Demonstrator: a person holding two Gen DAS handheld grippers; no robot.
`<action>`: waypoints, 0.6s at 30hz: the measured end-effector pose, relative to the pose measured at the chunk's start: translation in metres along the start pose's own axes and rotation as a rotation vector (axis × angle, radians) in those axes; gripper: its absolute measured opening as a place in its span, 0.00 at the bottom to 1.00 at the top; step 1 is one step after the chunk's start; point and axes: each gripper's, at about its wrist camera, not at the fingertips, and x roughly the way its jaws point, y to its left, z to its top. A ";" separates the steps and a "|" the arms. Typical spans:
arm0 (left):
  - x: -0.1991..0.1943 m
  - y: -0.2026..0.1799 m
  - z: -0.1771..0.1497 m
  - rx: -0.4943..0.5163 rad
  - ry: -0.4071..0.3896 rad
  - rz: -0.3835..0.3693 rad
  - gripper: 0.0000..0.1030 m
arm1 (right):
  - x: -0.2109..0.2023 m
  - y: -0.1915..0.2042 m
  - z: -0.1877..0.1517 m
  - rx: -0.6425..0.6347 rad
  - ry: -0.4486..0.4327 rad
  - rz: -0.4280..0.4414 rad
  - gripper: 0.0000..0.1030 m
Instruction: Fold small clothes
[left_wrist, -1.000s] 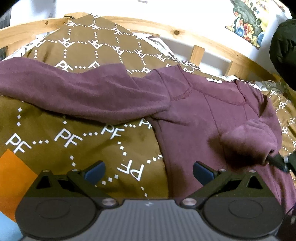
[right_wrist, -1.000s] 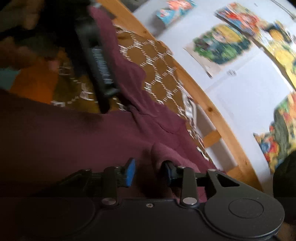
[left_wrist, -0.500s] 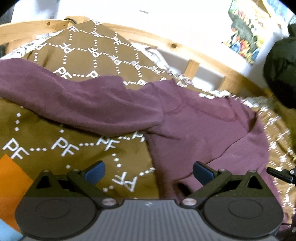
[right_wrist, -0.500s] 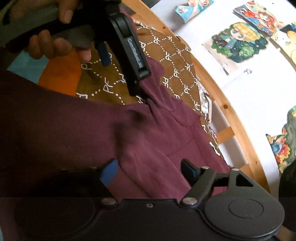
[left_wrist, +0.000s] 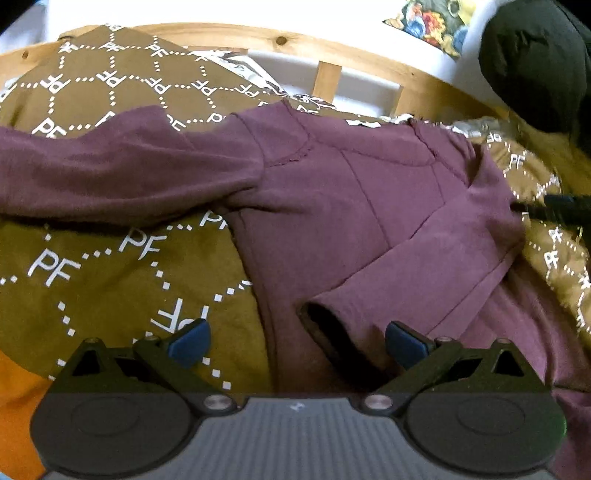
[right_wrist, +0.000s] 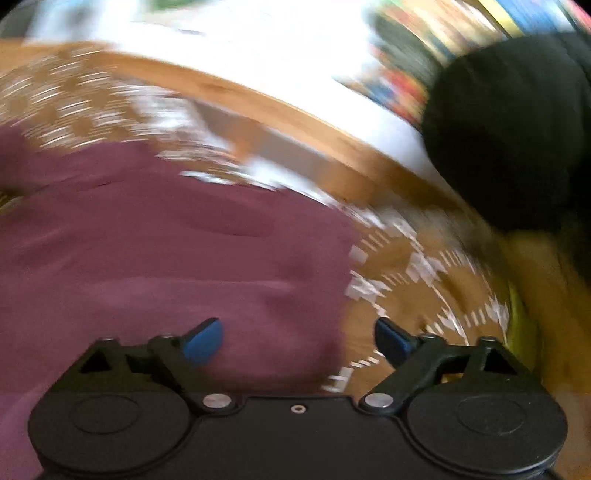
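Note:
A maroon long-sleeved top (left_wrist: 332, 192) lies spread on a brown patterned blanket (left_wrist: 110, 266). Its right sleeve (left_wrist: 424, 266) is folded across the body, cuff opening toward me. Its left sleeve (left_wrist: 110, 173) stretches out to the left. My left gripper (left_wrist: 295, 343) is open and empty, low over the top's left edge and the folded cuff. My right gripper (right_wrist: 295, 339) is open and empty over the top's (right_wrist: 166, 258) right edge; that view is motion-blurred. Its tip shows at the right in the left wrist view (left_wrist: 557, 208).
A wooden bed rail (left_wrist: 332, 55) curves along the far side, with a white wall and posters behind. A dark bulky object (left_wrist: 535, 62) sits at the back right and also shows in the right wrist view (right_wrist: 509, 129). An orange patch (left_wrist: 18, 406) lies at the near left.
My right gripper let go of the right sleeve, which now lies folded across the body, and swung away to the right. My left gripper stayed open and shifted slightly right.

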 end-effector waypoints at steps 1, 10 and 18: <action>0.001 -0.001 0.000 0.003 0.002 0.002 0.99 | 0.014 -0.012 0.004 0.071 0.023 -0.002 0.77; 0.002 -0.004 0.000 0.064 0.007 0.014 0.99 | 0.052 -0.030 0.026 0.137 0.067 0.089 0.07; 0.003 -0.006 0.000 0.087 0.010 0.019 0.99 | 0.066 -0.055 0.022 0.203 0.137 0.033 0.09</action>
